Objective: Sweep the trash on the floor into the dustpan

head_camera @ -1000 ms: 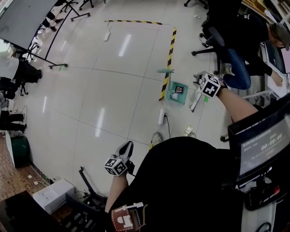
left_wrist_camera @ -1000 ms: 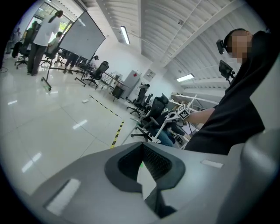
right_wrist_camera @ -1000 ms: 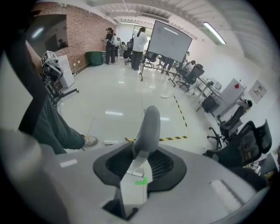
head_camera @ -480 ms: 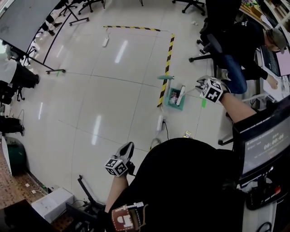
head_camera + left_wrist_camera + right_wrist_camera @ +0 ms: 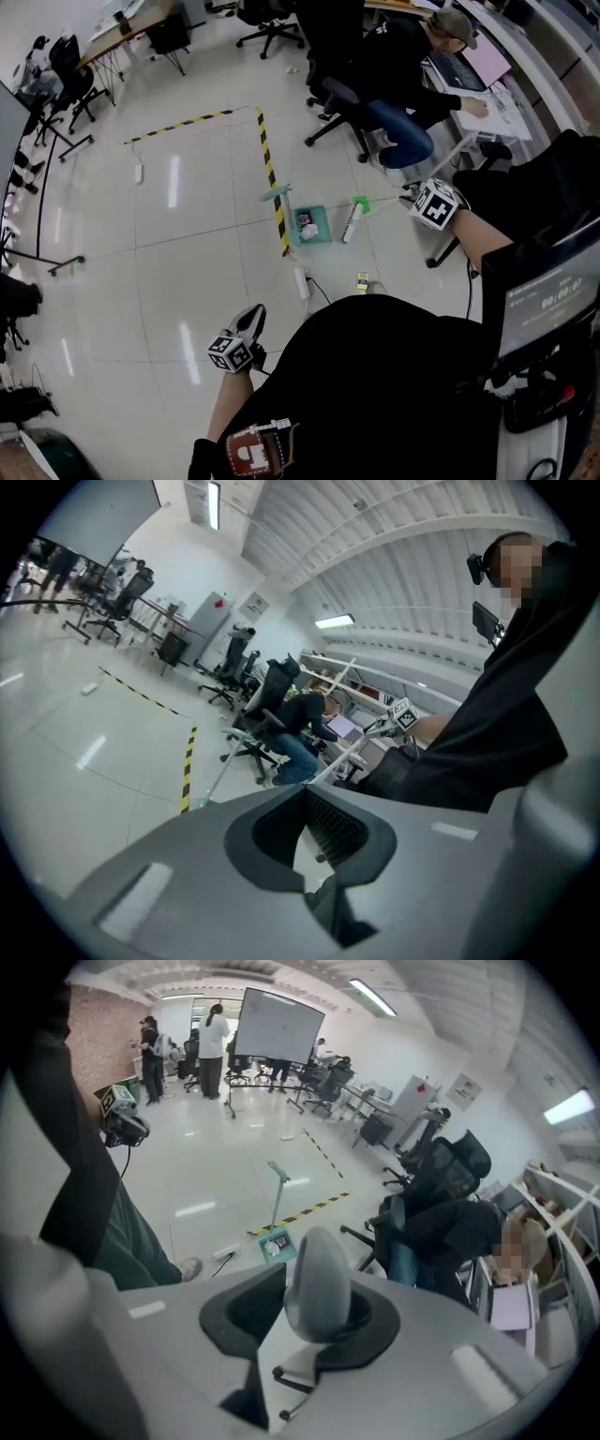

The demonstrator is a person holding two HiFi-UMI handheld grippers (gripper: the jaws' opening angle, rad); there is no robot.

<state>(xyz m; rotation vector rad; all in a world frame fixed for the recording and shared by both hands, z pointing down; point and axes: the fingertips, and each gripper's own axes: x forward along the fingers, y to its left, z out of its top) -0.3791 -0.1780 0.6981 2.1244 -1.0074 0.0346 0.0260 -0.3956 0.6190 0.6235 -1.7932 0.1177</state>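
The green dustpan is placed on the floor beside the striped tape, with trash inside. The broom handle is clamped by the right gripper; the left gripper is closed on nothing.

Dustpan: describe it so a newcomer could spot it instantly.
Find the yellow-and-black striped tape that forms a corner on the floor. At the near end of its long strip, just right of it, sits the teal square dustpan. It alone holds scraps; the white broom lies to its right, the white power strip nearer the camera.
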